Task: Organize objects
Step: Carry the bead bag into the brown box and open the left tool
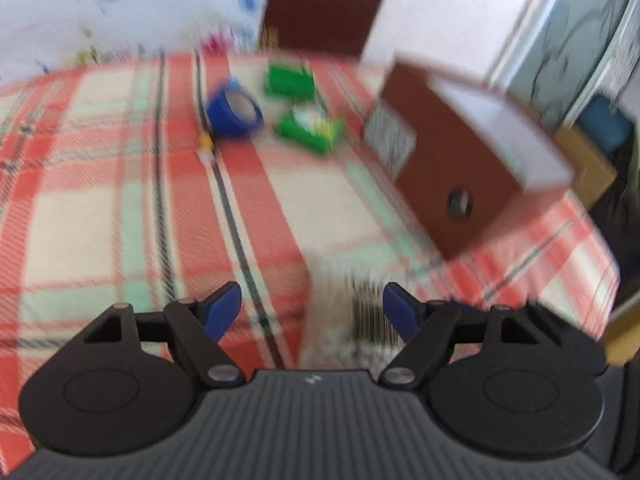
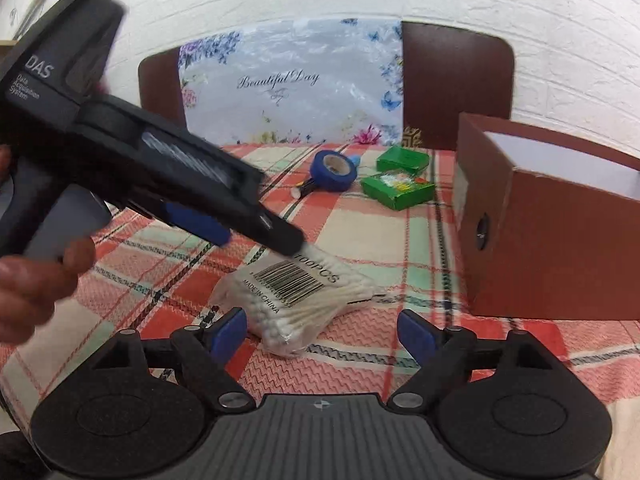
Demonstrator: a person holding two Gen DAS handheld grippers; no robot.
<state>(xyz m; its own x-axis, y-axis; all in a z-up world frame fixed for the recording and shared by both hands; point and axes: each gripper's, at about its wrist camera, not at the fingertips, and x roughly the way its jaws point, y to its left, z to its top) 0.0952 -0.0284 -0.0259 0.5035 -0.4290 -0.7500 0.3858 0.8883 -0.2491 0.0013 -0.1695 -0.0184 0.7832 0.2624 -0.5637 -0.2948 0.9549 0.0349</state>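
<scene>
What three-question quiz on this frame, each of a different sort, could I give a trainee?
1. True or false: the packet of cotton swabs lies inside the brown box.
2. Which item lies nearest the blue tape roll? A) green packets B) brown box C) packet of cotton swabs
3. Fill in: the jaws of the right gripper stand ____, with the swab packet just ahead of them.

Key
1. False: it lies on the checked tablecloth, left of the box.
2. A.
3. Open. The left gripper reaches in over the packet from the left.
</scene>
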